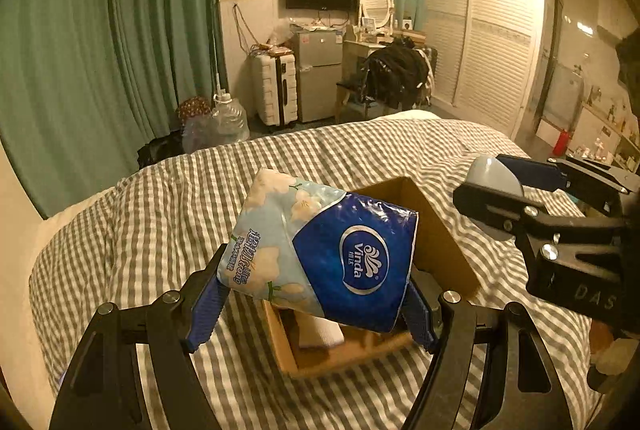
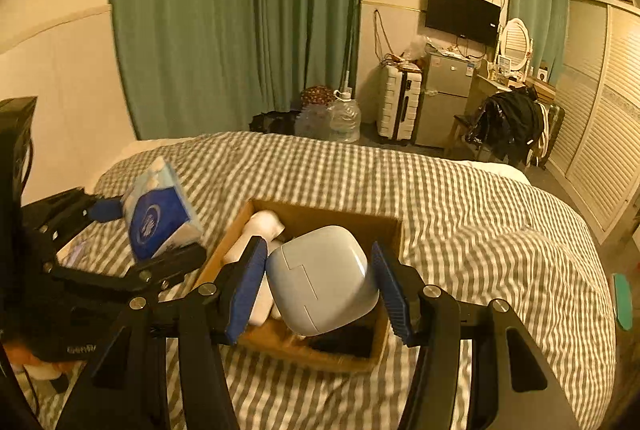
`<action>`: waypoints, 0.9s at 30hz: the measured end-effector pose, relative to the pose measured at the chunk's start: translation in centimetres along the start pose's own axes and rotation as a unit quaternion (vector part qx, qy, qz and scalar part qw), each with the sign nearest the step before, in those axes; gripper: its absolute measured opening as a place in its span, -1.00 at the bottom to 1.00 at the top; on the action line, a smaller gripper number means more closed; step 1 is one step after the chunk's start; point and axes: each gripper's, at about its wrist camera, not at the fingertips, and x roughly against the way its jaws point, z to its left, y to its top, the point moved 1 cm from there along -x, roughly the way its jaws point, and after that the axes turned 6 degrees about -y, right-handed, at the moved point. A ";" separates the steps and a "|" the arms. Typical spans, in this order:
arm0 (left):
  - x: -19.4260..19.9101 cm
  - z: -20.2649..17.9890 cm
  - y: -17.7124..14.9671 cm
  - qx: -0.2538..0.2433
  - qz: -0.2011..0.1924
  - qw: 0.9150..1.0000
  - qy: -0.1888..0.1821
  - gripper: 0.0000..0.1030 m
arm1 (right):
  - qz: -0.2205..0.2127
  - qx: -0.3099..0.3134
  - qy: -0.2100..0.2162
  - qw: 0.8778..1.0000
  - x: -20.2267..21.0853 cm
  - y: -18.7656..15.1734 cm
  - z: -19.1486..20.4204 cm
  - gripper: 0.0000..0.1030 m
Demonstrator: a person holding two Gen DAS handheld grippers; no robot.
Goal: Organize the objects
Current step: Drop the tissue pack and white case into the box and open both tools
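My left gripper [image 1: 316, 306] is shut on a blue and white Vinda tissue pack [image 1: 320, 254] and holds it above the near left part of an open cardboard box [image 1: 436, 230] on the bed. The pack also shows in the right wrist view [image 2: 160, 214]. My right gripper [image 2: 320, 286] is shut on a pale blue-grey rounded case [image 2: 324, 278] and holds it over the box [image 2: 316, 350]. White rolled cloth [image 2: 260, 226] and a dark item [image 2: 344, 342] lie inside the box. The right gripper with the case [image 1: 496, 178] shows at the right of the left wrist view.
The box sits on a grey-and-white checked duvet [image 1: 140, 230] covering the bed. Beyond the bed are green curtains [image 1: 120, 30], water jugs [image 1: 228, 118], a white suitcase [image 1: 276, 90], a small fridge [image 1: 318, 70], a chair with dark clothes [image 1: 396, 70] and a wardrobe [image 1: 496, 38].
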 end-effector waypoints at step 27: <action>-14.8 1.3 -3.5 0.004 0.070 0.996 -0.050 0.57 | 0.062 -0.034 0.006 0.997 -16.7 -1.4 -3.7 0.08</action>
